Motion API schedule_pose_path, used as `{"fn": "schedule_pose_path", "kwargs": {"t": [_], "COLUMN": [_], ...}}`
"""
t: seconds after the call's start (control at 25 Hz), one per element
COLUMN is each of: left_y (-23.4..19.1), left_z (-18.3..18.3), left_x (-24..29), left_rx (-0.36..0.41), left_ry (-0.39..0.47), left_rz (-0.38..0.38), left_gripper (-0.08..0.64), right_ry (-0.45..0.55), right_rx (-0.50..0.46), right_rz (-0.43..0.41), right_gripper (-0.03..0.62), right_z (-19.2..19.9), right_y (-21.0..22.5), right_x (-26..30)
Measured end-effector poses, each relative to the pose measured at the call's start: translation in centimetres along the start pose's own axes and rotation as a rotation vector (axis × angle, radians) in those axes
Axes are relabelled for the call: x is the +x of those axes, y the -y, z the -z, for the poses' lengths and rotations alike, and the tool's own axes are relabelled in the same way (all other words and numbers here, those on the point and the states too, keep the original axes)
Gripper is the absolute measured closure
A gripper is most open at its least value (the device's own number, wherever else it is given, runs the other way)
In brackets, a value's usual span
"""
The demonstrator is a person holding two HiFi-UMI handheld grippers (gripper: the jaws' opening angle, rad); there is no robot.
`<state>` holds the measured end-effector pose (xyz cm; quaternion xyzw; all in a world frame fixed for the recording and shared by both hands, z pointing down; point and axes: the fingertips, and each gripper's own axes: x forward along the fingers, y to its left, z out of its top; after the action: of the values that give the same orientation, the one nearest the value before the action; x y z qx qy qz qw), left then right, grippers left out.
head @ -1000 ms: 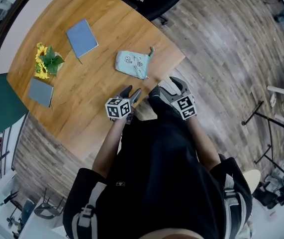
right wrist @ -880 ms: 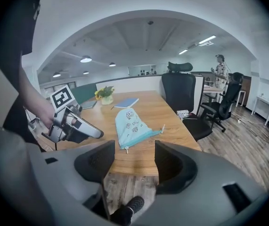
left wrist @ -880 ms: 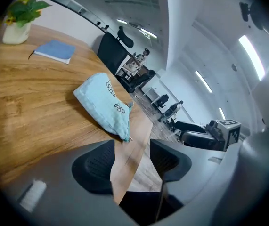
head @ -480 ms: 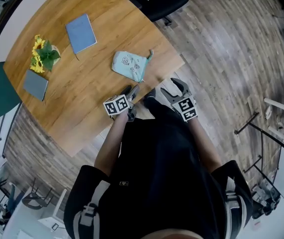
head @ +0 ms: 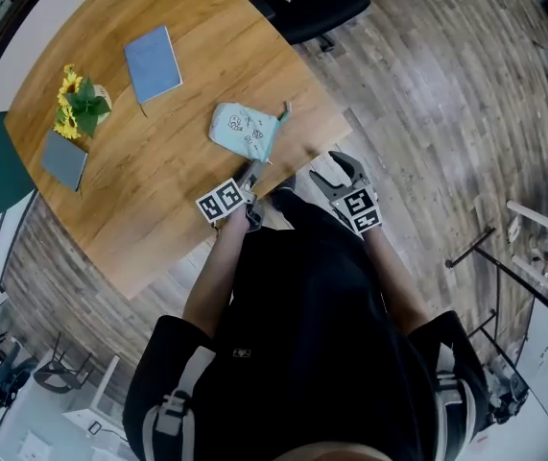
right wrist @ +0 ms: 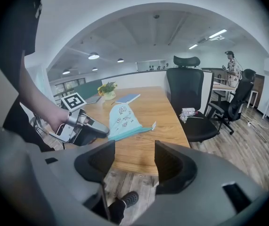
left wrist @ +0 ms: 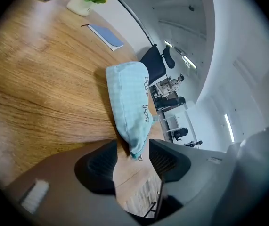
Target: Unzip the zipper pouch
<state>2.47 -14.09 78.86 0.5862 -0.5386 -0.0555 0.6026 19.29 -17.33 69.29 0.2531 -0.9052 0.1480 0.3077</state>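
Note:
A light blue zipper pouch (head: 245,130) with small drawings lies on the round wooden table (head: 158,171), close to its near edge. Its zipper tab (head: 286,111) sticks out toward the right. My left gripper (head: 251,176) sits low at the pouch's near end. In the left gripper view the pouch (left wrist: 129,102) reaches down between the open jaws of the left gripper (left wrist: 132,154), and the pads do not press on it. My right gripper (right wrist: 134,161) hangs open and empty off the table's edge, right of the pouch (right wrist: 122,119). From there the left gripper (right wrist: 85,128) shows at the pouch's end.
A blue notebook (head: 154,63), a small pot of sunflowers (head: 80,111) and a grey booklet (head: 64,159) lie on the far left of the table. A black office chair (right wrist: 186,102) stands at the table's far side. Wooden floor lies beyond the table edge.
My left gripper has moved forward over the table edge to the pouch's near end. The right gripper has stayed about where it was.

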Motion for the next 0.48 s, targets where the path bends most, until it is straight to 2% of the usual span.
{"fn": "schedule_pose_path", "kwargs": {"t": [0.2,0.48], "left_y": [0.1,0.6], "left_z": [-0.4,-0.8], "left_x": [0.5,1.2], "left_rx": [-0.027,-0.026], "left_ry": [0.03,0.036], "left_rz": [-0.016,-0.011], "left_gripper": [0.354,0.365], "right_ry": [-0.004,-0.006], "right_rx": [0.004,0.009], "right_rz": [-0.017,-0.027], "right_gripper": [0.327,0.327], "right_z": [0.4,0.9], "right_y": [0.8,1.5], "right_x": [0.1,0.0]}}
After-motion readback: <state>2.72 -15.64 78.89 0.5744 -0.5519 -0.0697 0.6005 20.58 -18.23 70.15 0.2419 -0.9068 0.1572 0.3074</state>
